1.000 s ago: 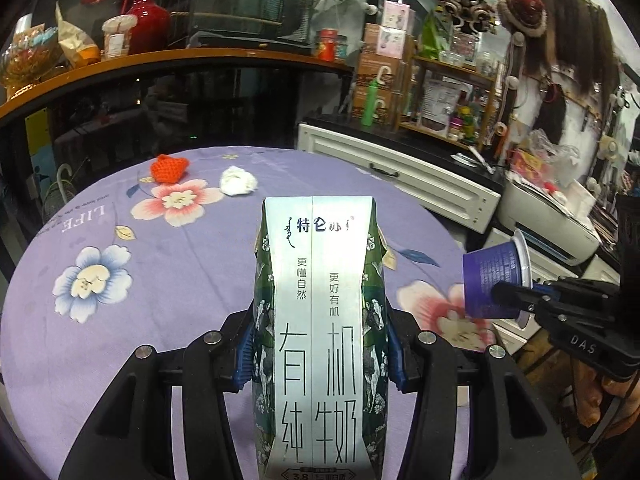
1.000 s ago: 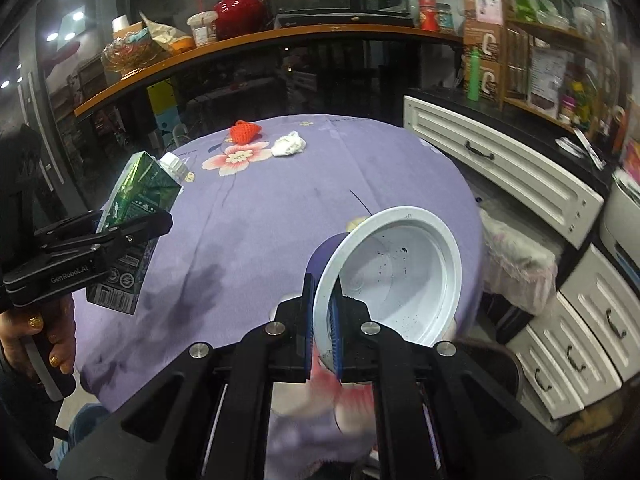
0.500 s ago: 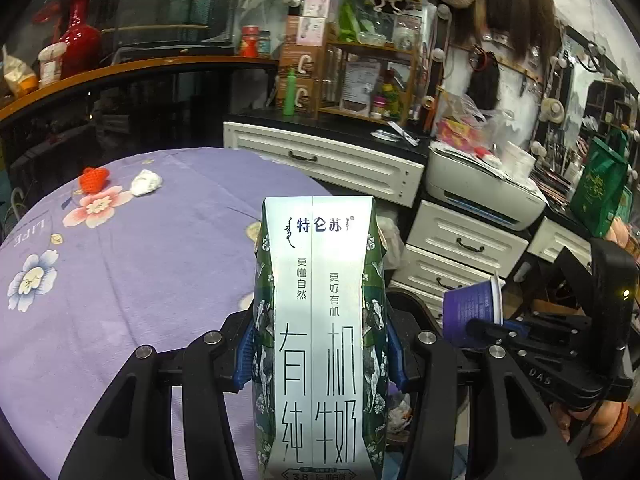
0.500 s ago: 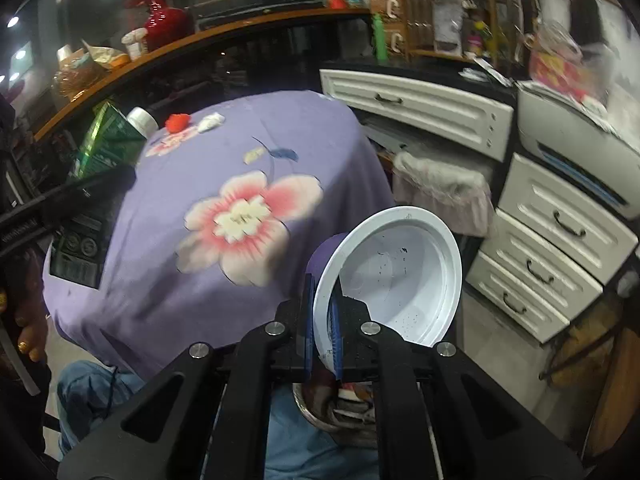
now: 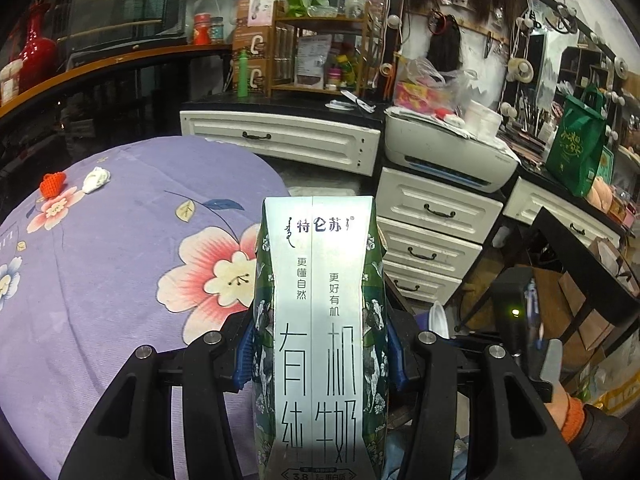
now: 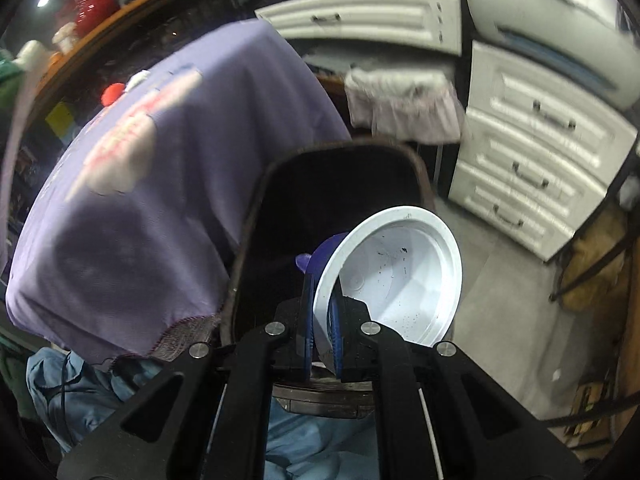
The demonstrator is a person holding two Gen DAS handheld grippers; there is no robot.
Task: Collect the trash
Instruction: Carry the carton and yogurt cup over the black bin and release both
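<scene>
A tall green and silver milk carton (image 5: 320, 320) stands upright in my left gripper (image 5: 320, 356), whose blue pads press on its two sides. It hangs past the edge of the round table's purple flowered cloth (image 5: 100, 272). My right gripper (image 6: 322, 320) is shut on the rim of a purple cup with a white inside (image 6: 392, 272). The cup is tilted on its side over a dark bin with a brown rim (image 6: 246, 236). In the left wrist view the cup's white rim (image 5: 438, 318) peeks out low on the right.
An orange knitted piece (image 5: 52, 184) and a crumpled white tissue (image 5: 95, 180) lie at the table's far side. White drawers (image 6: 532, 152) and a second bin with a pale bag (image 6: 400, 104) stand behind. A printer (image 5: 448, 152) sits on the drawers. Blue cloth (image 6: 320, 440) lies below.
Both grippers swung right, off the table top toward its edge. The right one sank with the cup until the dark bin came under it. Both grips are unchanged.
</scene>
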